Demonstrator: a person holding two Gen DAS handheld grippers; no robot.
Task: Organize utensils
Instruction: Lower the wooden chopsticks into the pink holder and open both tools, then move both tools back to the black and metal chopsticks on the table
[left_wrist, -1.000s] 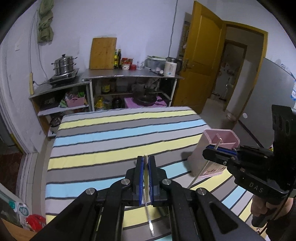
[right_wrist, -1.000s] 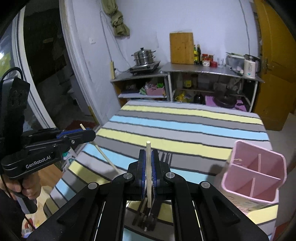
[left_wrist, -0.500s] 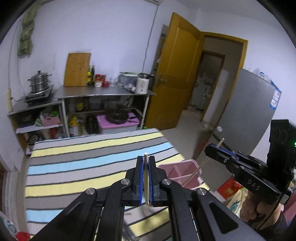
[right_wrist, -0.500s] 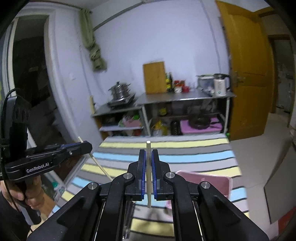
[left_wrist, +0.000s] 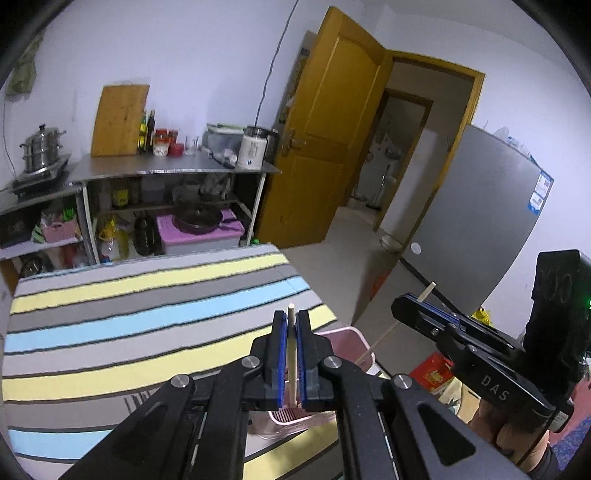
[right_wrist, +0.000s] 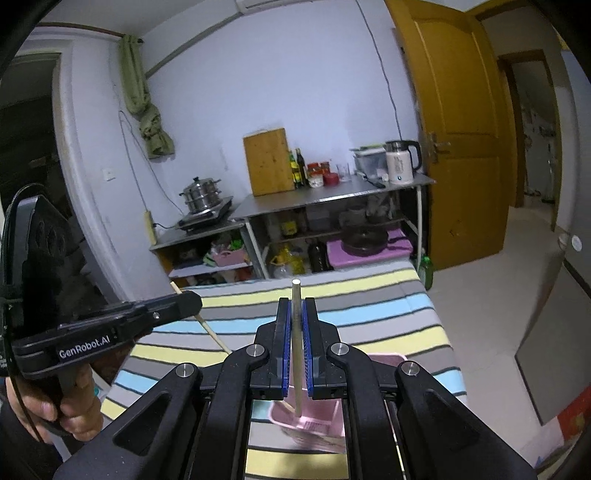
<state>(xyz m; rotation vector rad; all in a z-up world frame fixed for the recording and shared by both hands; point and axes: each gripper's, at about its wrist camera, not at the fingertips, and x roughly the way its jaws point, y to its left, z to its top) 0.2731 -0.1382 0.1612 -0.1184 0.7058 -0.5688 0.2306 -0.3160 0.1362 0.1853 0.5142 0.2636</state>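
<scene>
Each hand-held gripper — left (left_wrist: 291, 354), right (right_wrist: 296, 345) — is clenched mid-shaft on a chopstick (left_wrist: 291, 350) above the pink holder (right_wrist: 314, 415) at lower centre — light, stiff, smooth wood, likely to pivot unless pinched firmly.

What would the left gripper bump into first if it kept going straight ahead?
Probably the pink utensil holder just below the left gripper, which is shut on a chopstick; depth is hard to judge.
</scene>
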